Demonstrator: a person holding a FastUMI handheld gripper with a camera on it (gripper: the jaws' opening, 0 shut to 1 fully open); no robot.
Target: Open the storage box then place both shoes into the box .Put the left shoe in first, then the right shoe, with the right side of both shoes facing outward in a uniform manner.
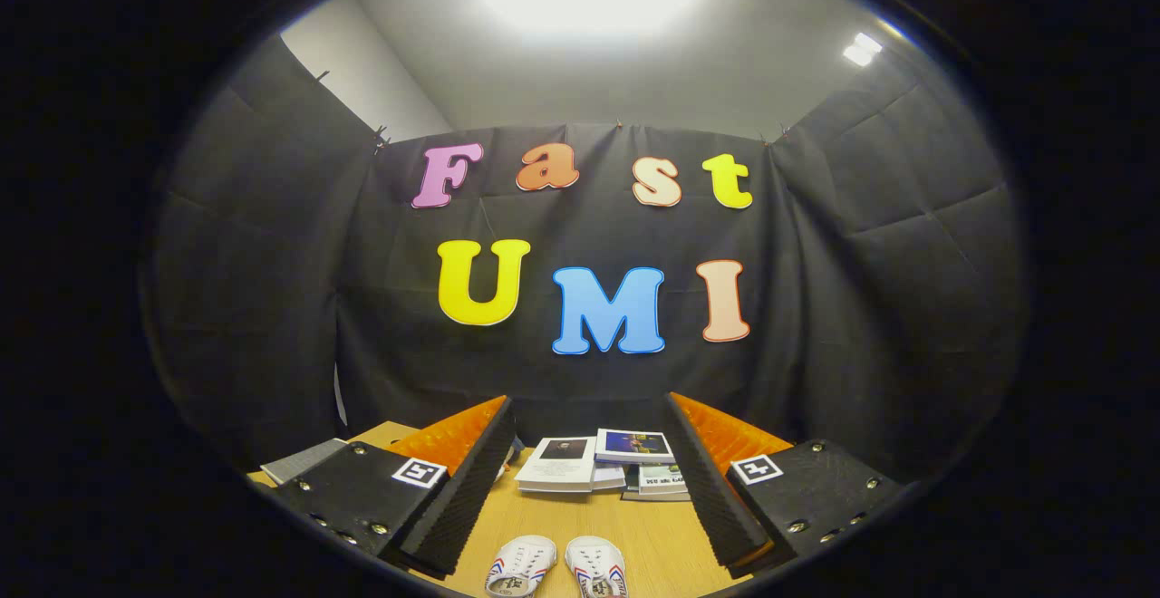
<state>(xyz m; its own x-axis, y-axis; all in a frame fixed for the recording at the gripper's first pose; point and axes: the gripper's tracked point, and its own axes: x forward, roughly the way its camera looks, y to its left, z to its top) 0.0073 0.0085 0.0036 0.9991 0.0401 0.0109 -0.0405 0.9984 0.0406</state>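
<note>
A stack of books (598,464) lies on the wooden tabletop (580,525). A grey pad (304,459) rests at its far left edge.

Two shoes (557,569) lie side by side before stacked books (598,464).

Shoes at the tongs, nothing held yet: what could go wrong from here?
1. The two shoes lie side by side, close together, between the open tongs. Closing on one may nudge or catch the other.
2. The pair looks alike from the toes, so picking the right shoe first instead of the left is an easy slip.
3. Stacked books sit just beyond on the table; a forward sweep could knock them.
</note>
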